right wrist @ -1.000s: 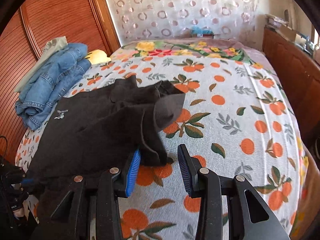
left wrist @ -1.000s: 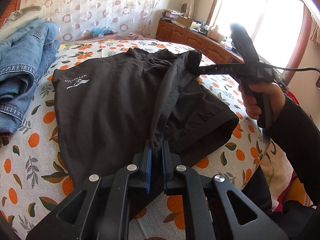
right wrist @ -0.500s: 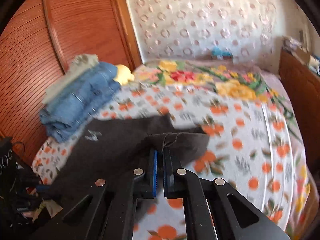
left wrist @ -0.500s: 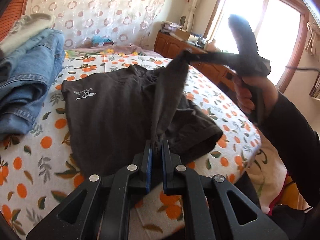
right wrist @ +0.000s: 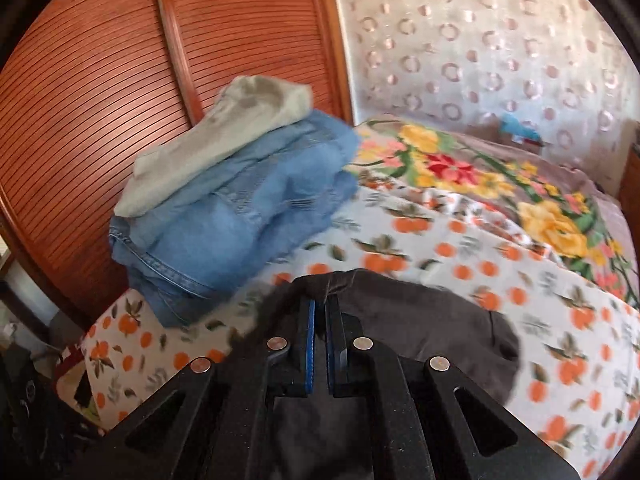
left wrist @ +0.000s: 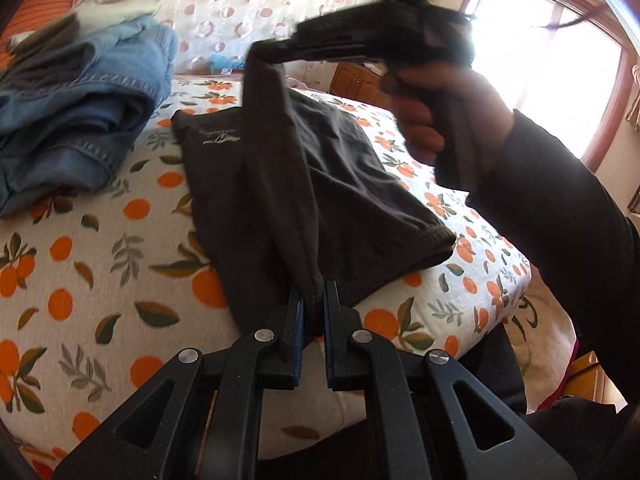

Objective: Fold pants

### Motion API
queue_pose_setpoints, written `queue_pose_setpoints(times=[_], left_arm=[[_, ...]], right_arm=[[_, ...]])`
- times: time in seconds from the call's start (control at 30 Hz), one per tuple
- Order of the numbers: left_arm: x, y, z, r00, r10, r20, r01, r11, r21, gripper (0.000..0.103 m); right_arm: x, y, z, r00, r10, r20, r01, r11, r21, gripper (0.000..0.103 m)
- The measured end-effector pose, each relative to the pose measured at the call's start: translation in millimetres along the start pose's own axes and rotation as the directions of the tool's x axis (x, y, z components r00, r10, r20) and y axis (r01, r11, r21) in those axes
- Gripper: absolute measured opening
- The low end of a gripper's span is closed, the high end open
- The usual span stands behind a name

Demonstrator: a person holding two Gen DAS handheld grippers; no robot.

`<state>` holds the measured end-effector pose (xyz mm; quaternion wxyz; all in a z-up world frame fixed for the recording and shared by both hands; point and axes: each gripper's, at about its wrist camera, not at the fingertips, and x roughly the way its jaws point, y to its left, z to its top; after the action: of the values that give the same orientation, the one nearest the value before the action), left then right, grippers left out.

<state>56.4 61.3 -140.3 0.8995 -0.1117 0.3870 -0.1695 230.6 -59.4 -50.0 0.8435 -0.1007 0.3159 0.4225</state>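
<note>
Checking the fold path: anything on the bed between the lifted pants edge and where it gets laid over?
Nothing visible. Both grippers, left and right, are shut on the dark pants, holding one edge up. The folded jeans sit off to the side on the bedspread, apart from the pants.

Left black two-finger gripper with blue pads [left wrist: 313,300]: jaws nearly closed, pinching a bunched edge of the dark brown fabric pants [left wrist: 320,184] at the fingertips; held low, pointing forward; right black two-finger gripper with blue pads [right wrist: 320,306]: jaws likewise nearly closed on a fold of the same fabric; in the left wrist view it sits raised, roughly horizontal, tips aimed left, motion-blurred; right hand [left wrist: 436,112] wrapped around its pistol-style handle, fingers curled; dark long sleeve [left wrist: 560,216] covers the forearm, running down to the right.
</note>
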Motion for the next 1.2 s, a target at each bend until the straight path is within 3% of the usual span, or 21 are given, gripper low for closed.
queue_pose_setpoints(times=[0.13,0.37,0.73,0.97,1.2], left_arm=[[-1,7,-4,1.000,0.005,-0.005,-0.005,1.000,-0.022,0.009],[-5,12,-3,1.000,0.018,-0.005,-0.019,0.999,-0.033,0.017],[-25,22,10,0.994,0.102,0.040,-0.100,0.994,-0.033,0.049],[-25,21,35,0.988,0.141,0.064,-0.141,0.990,0.005,0.050],[3,11,68,0.984,0.167,0.055,-0.171,0.981,0.090,0.050]], right_arm=[[24,-2,6,0.999,-0.012,-0.041,0.012,1.000,-0.001,0.007],[-4,-16,-1,0.999,-0.047,0.020,0.046,0.998,0.049,0.049],[-48,-14,-86,0.979,-0.201,-0.029,0.202,0.977,0.066,0.050],[-55,-6,-119,0.966,-0.249,-0.073,0.256,0.960,0.115,0.050],[-70,2,-136,0.949,-0.309,-0.065,0.316,0.933,0.170,0.050]])
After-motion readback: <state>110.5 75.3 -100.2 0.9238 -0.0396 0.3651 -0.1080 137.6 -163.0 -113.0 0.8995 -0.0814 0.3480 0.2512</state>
